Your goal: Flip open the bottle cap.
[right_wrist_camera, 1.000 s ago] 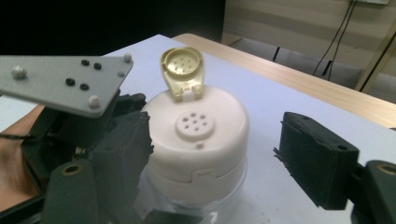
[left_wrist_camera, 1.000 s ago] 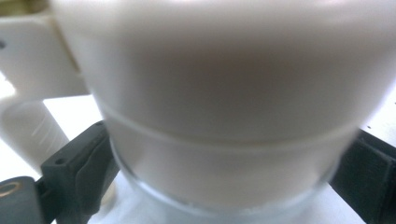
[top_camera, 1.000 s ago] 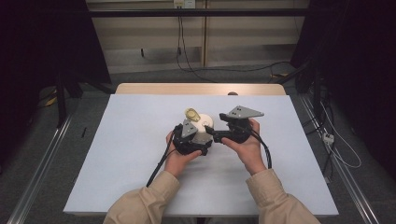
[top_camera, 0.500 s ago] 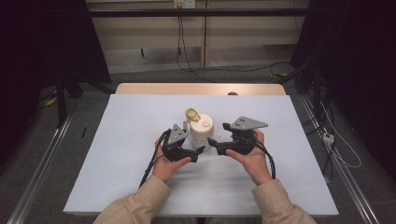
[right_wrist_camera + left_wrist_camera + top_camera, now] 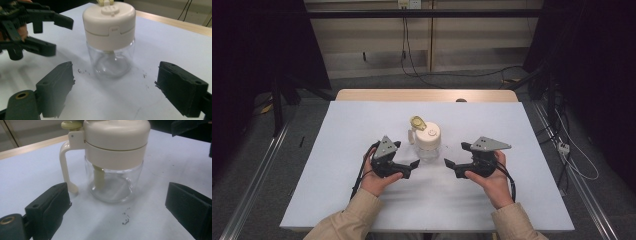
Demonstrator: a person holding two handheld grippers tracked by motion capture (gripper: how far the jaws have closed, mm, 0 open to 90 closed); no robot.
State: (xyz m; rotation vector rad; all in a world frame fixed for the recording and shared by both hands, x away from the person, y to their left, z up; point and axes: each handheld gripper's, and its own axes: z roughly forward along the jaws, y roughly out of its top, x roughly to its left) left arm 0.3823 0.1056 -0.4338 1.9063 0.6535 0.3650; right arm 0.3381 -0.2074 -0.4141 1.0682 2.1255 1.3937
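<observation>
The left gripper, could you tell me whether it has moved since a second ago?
Yes. In the high view the left gripper has drawn back leftward and toward the person, away from the cream-lidded glass jar, which stands where it was. Its jaws are open, apart from the jar.

white table (image 5: 342,150) bearing jar (image 5: 428,142), maybe specks

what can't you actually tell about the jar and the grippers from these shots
- Jar, high view: the cream lid covers the glass body, contents unreadable.
- Jar handle: right gripper view, hidden behind the jar.
- Left gripper, right gripper: own views, jaw bases cut by bottom edge.
- Dark specks on the table: too small to identify.
</observation>
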